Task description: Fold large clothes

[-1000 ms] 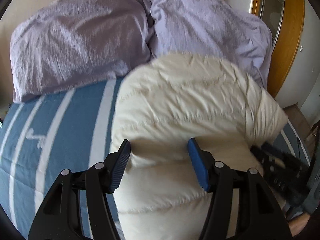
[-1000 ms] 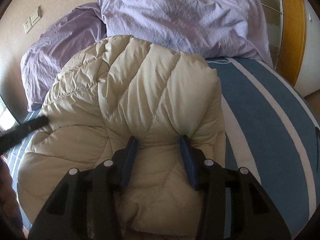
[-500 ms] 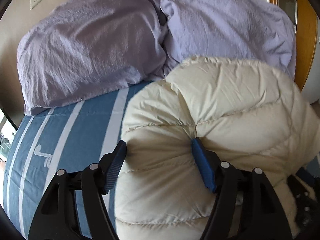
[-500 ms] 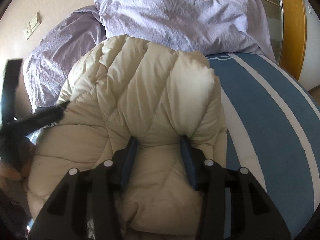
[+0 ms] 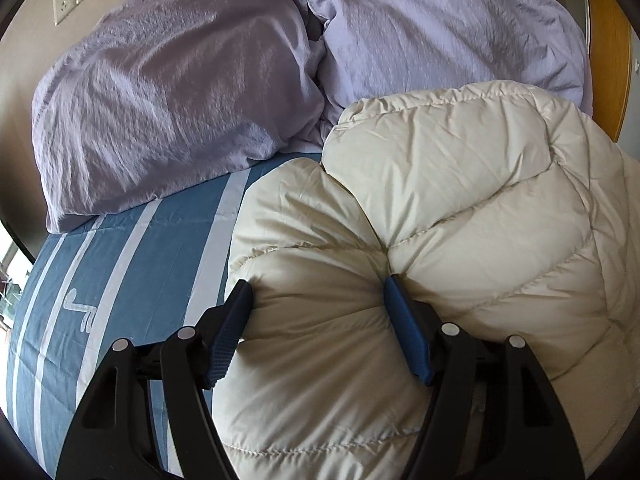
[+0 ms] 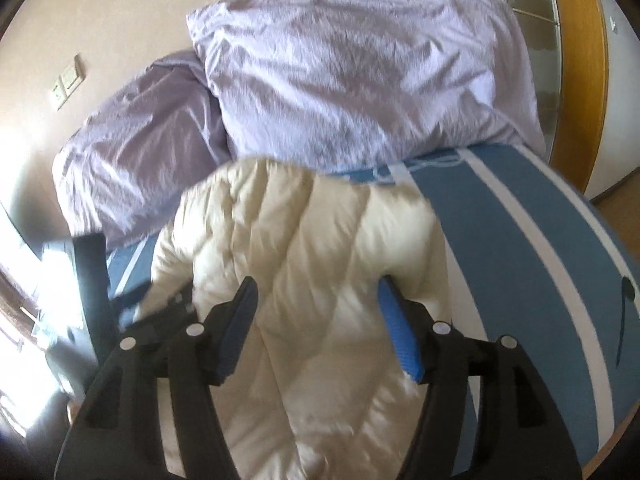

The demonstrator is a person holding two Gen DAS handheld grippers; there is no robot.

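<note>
A cream quilted down jacket (image 5: 480, 200) lies bunched on the blue striped bedspread (image 5: 140, 280), just in front of the pillows. My left gripper (image 5: 318, 292) stands at the jacket's left edge. A puffy fold fills its wide gap and both pads dent it, so it is shut on that fold. In the right wrist view the jacket (image 6: 312, 232) is blurred and lies below my right gripper (image 6: 316, 292). The right jaws are opening; the jacket shows between them but the pads do not press it. The left gripper's black body (image 6: 168, 308) pokes in at the jacket's left side.
Two lilac pillows (image 5: 172, 112) (image 5: 440, 28) lean on the beige wall at the head of the bed. A wooden frame (image 6: 580, 80) stands to the right. Bare bedspread (image 6: 520, 240) stretches to the right of the jacket, and a bright window side (image 6: 24, 320) is at far left.
My right gripper let go of the jacket's fold, spread its jaws and rose. My left gripper sank with its fold toward the pillows, and the jacket now rests lower on the bed.
</note>
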